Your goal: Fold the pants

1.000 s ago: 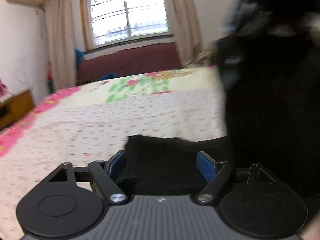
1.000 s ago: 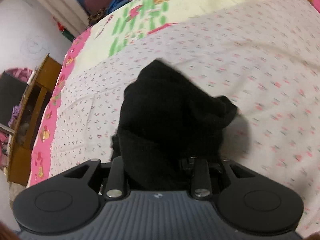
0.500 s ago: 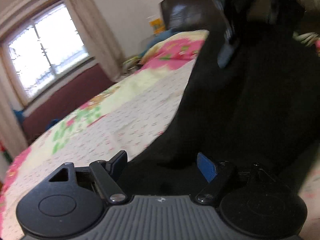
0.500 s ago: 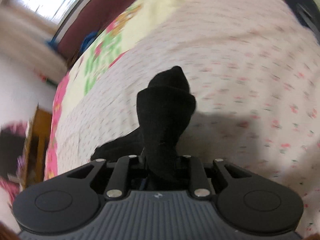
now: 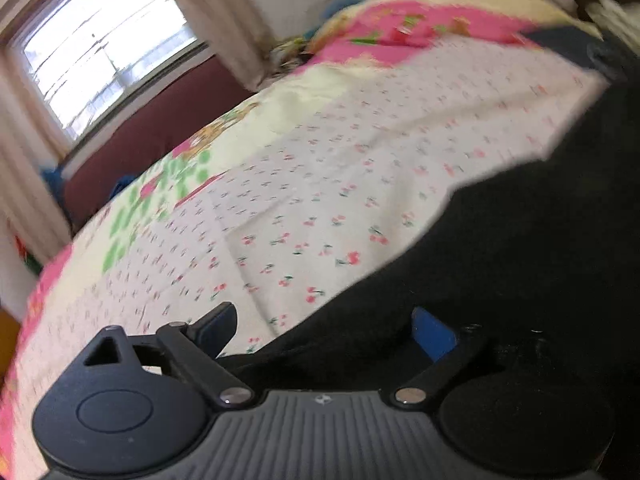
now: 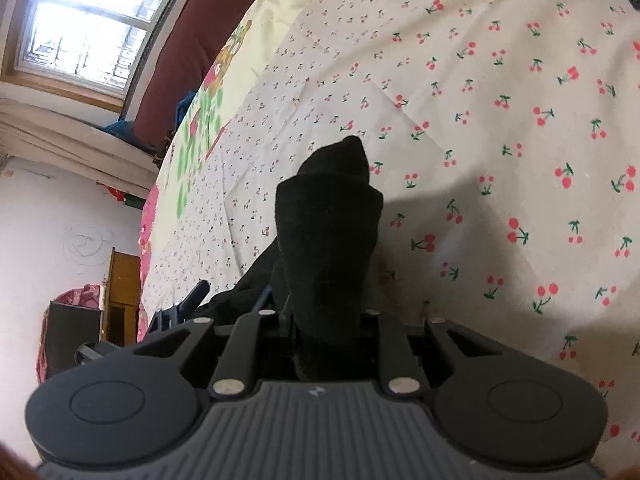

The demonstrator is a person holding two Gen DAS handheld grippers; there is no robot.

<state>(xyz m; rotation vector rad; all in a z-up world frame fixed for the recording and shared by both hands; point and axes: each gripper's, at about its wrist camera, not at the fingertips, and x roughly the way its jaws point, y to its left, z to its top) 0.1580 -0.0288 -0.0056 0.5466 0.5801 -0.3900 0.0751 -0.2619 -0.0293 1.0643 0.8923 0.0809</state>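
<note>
The black pants [image 5: 520, 264] lie bunched on the cherry-print bed sheet [image 5: 320, 184], filling the right and lower part of the left wrist view. My left gripper [image 5: 324, 328] is low over their near edge and its jaws are opening. The cloth lies between the wide-spread fingers, and the left finger [image 5: 216, 324] stands clear of it. My right gripper [image 6: 332, 320] is shut on a thick bunch of the pants [image 6: 328, 232], which sticks out past its hidden fingertips just above the sheet [image 6: 500, 120]. The left gripper's finger [image 6: 196, 294] shows at the lower left of that view.
The bed runs away toward a maroon bench [image 5: 160, 120] under a bright window [image 5: 100, 48]. A dark object [image 5: 568, 44] lies at the bed's far right. A wooden cabinet [image 6: 124, 280] and a black bin with a pink bag [image 6: 68, 320] stand beside the bed.
The hanging pants have come down onto the bed. My left gripper swung and rolled, and its jaws spread wider. My right gripper sank toward the sheet and closed tighter on the bunch.
</note>
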